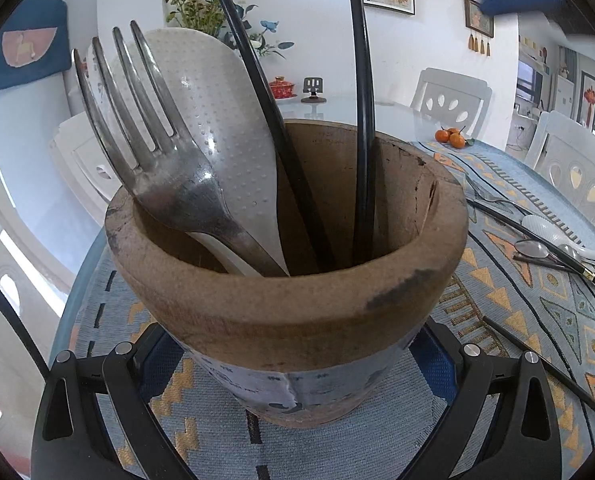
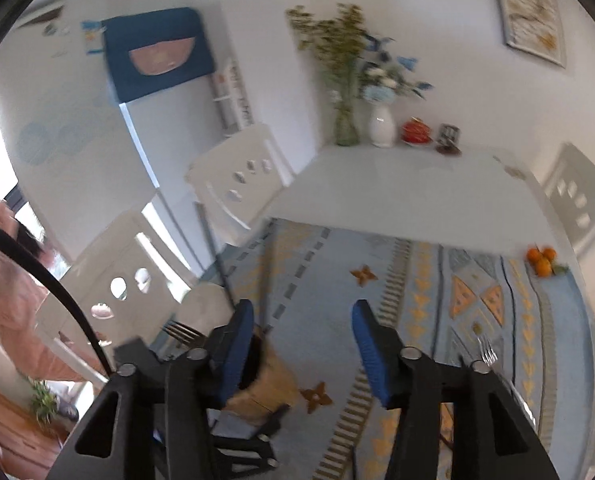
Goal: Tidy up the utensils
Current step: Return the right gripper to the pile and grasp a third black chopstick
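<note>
My left gripper [image 1: 297,364] is shut on a brown wooden utensil cup [image 1: 289,304], with its blue pads against both sides. In the cup stand a metal fork [image 1: 157,152], a white rice paddle [image 1: 217,120] and two black chopsticks [image 1: 257,80]. More utensils lie on the cloth to the right: a fork [image 1: 493,198], a metal spoon [image 1: 531,248], a white ceramic spoon [image 1: 553,236] and a loose chopstick [image 1: 545,368]. My right gripper [image 2: 303,344] is open above the cloth with nothing between its fingers. The cup [image 2: 273,384] lies just left of it, and the fork [image 2: 487,350] on the cloth to its right.
A blue patterned cloth [image 2: 337,264] covers the near half of the white table [image 2: 397,184]. Small oranges [image 2: 541,260] sit at its right. Vases [image 2: 381,124] stand at the far wall. White chairs [image 2: 233,184] surround the table. A person's pink sleeve [image 2: 5,292] is at the left.
</note>
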`<act>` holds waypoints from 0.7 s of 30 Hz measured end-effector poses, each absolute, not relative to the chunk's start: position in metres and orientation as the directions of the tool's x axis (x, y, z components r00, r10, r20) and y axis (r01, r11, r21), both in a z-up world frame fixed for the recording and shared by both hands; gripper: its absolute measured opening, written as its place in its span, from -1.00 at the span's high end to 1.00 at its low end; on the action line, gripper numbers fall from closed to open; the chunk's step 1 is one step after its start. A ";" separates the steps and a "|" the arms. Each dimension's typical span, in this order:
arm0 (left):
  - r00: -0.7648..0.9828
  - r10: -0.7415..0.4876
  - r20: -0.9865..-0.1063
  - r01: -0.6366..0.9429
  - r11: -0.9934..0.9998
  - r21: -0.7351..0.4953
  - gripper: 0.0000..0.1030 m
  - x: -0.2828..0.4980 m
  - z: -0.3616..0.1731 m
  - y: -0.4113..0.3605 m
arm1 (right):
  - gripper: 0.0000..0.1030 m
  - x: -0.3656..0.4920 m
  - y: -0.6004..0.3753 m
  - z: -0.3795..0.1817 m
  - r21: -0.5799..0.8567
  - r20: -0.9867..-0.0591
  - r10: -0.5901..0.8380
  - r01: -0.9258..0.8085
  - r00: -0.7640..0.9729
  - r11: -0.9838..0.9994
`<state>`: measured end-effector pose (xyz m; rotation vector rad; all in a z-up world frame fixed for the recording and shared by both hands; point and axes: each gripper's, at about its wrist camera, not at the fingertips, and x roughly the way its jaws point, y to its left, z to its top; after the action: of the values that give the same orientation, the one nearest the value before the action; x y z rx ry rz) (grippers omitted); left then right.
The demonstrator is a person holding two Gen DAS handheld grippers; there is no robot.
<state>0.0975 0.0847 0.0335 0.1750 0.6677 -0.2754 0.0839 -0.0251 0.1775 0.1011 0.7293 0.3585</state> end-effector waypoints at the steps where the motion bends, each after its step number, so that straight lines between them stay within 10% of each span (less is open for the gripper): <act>1: 0.750 -0.196 -0.632 0.307 0.949 0.070 -0.93 0.098 0.033 0.084 | 0.00 0.083 -0.033 0.171 0.227 -0.643 0.348 -0.264 0.682 0.937; 21: 0.732 -0.208 -0.649 0.315 0.948 0.053 -0.93 0.106 0.034 0.084 | 0.00 0.063 -0.079 0.104 0.063 -0.784 0.084 -0.055 0.616 0.996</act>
<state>0.1058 0.0841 0.0337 0.1634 0.6922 -0.2891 0.0630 -0.0793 0.1037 0.0340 0.9043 0.0798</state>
